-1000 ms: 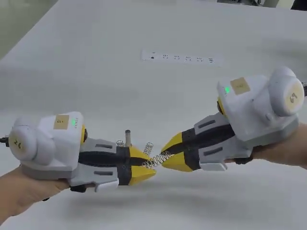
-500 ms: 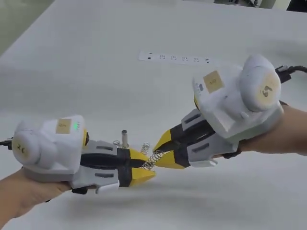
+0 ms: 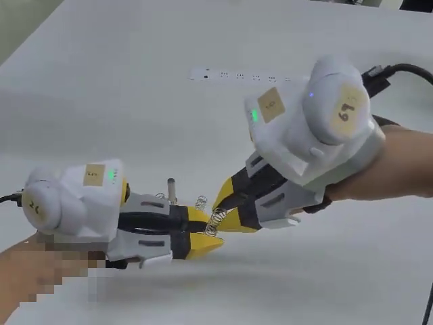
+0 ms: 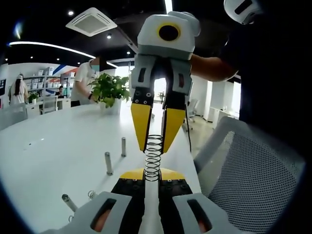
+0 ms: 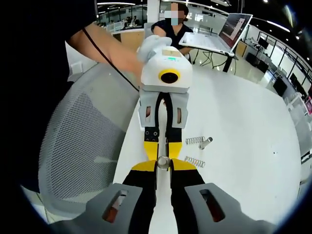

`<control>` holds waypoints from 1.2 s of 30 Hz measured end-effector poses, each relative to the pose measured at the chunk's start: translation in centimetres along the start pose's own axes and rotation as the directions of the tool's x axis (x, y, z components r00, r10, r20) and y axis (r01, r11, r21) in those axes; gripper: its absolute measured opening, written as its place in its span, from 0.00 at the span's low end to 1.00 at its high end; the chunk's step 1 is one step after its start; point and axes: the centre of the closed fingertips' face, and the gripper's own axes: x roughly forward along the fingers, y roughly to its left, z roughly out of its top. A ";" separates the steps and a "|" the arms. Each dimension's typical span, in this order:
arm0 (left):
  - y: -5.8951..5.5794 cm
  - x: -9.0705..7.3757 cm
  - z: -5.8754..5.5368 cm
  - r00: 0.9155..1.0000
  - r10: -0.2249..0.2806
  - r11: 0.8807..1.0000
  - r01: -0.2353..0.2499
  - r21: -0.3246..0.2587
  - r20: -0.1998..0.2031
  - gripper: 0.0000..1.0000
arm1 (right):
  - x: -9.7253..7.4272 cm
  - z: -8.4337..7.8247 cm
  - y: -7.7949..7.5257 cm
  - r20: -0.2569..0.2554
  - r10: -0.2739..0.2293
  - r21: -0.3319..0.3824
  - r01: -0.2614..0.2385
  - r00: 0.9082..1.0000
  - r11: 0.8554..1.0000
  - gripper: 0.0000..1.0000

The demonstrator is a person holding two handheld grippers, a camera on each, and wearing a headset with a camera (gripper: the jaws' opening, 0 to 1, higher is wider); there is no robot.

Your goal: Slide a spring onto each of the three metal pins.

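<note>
A small metal spring [image 3: 216, 221] is stretched between both grippers' yellow tips, just above the white table [image 3: 101, 101]. My left gripper [image 3: 206, 237] comes in low from the left and is shut on the spring's near end [image 4: 152, 161]. From the upper right, my right gripper [image 3: 222, 204] slopes down steeply and is shut on the other end [image 5: 163, 162]. One metal pin [image 3: 171, 189] stands upright just behind the left gripper. The left gripper view has two upright pins [image 4: 123, 146] [image 4: 108, 163] and a third, leaning pin [image 4: 68, 202]. Loose springs [image 3: 201, 202] [image 5: 194, 161] lie beside the pins.
A white power strip [image 3: 237, 74] lies at the far side of the table. A black cable [image 3: 406, 68] runs off the right gripper. A mesh chair [image 4: 253, 175] stands by the table's edge. A person [image 4: 87, 78] and a potted plant [image 4: 109, 90] are far off.
My right gripper has swung up and leftward and now points down more steeply at the spring. The left gripper has hardly moved. The spring stays held between both.
</note>
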 end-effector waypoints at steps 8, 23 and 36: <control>-0.4 0.6 0.0 1.000 -0.014 1.000 0.014 0.006 -0.001 0.00 | 0.1 -0.5 0.2 -0.165 0.052 0.050 -0.044 0.985 0.998 0.07; -0.8 0.6 0.6 1.000 -0.018 1.000 0.018 -0.002 0.010 0.00 | -0.1 -0.4 0.6 -0.180 0.103 0.073 -0.091 0.978 0.993 0.08; -0.5 0.4 1.2 0.999 -0.012 1.000 0.013 -0.015 0.043 0.00 | 0.1 -0.4 0.4 -0.204 0.101 0.100 -0.082 0.974 0.992 0.09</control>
